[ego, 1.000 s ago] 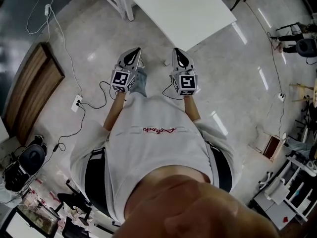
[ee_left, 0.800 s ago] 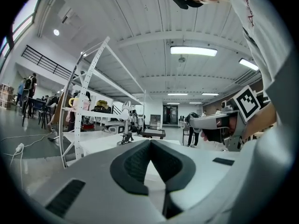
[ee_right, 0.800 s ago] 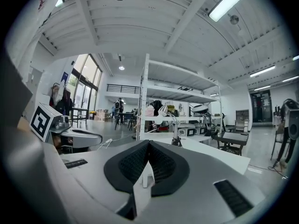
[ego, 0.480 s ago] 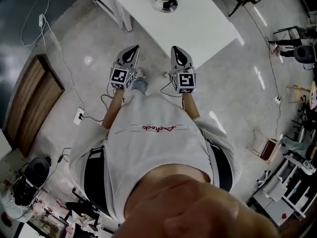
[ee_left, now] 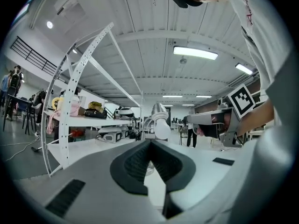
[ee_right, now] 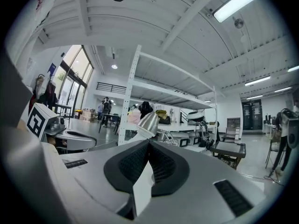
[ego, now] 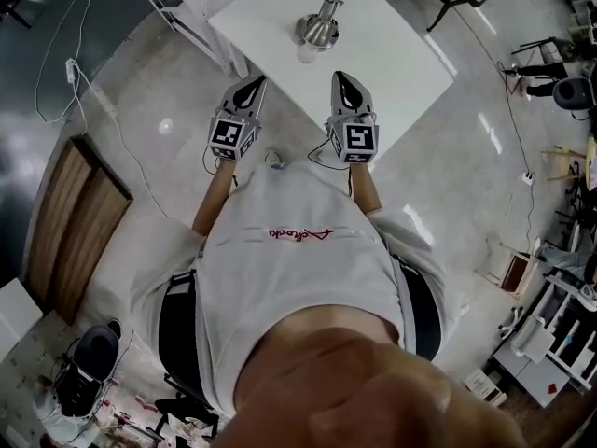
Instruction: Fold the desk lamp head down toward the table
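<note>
the left gripper (ego: 257, 82) and the right gripper (ego: 340, 77) each have their jaws pressed together with nothing between them. they are held side by side and level at the near edge of the white table (ego: 401, 49). the desk lamp (ego: 317, 26) stands on that table ahead of them, apart from both. its metal head (ee_right: 148, 122) is raised and tilted, with the bulb (ee_left: 162, 131) showing. a white shelf rack (ee_left: 74, 92) stands beyond the table.

1. White short-sleeved T-shirt (ego: 298, 278) with small red writing across the chest.
2. Left grey pointed gripper (ego: 254, 84) and right grey pointed gripper (ego: 340, 77), with black bumpy pads (ee_left: 135, 164) inside.
3. A black-and-white marker cube (ego: 229, 136) on each.
</note>
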The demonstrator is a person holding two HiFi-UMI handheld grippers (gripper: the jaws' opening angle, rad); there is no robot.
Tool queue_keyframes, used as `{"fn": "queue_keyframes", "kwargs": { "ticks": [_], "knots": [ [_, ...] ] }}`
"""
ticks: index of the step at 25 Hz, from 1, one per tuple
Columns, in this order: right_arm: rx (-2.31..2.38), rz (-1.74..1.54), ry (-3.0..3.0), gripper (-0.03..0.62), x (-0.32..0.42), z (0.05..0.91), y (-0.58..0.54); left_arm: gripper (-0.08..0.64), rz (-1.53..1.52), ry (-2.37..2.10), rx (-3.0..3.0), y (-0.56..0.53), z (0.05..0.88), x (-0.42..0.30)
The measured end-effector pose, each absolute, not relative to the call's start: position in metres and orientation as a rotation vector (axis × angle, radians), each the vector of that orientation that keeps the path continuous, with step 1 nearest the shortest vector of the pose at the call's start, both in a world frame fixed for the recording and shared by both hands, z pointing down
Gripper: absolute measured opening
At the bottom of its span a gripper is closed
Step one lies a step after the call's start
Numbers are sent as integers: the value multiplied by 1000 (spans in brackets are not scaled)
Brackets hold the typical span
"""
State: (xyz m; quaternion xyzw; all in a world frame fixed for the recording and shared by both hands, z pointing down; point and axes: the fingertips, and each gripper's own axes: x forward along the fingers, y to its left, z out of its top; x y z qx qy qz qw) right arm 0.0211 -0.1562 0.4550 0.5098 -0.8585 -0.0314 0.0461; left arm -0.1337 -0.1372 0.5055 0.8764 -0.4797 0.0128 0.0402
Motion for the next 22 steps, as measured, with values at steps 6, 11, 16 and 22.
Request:
{"fn": "queue_keyframes", "kwargs": {
  "ticks": [6, 11, 16, 22],
  "knots": [
    [1610, -64, -2571, 26, 22, 465, -170, 26, 53, -1397, 2712, -166, 511, -133],
    [1618, -26, -2551, 26, 20, 476, -175, 26, 67, -1363, 2703, -176, 521, -133],
    [1632, -3, -2537, 26, 27, 481, -184, 26, 96, -1340, 2695, -183, 529, -126],
    [1619, 13, -2543, 26, 29, 486, -208, 26, 111, -1341, 2694, -211, 533, -122]
  ]
}}
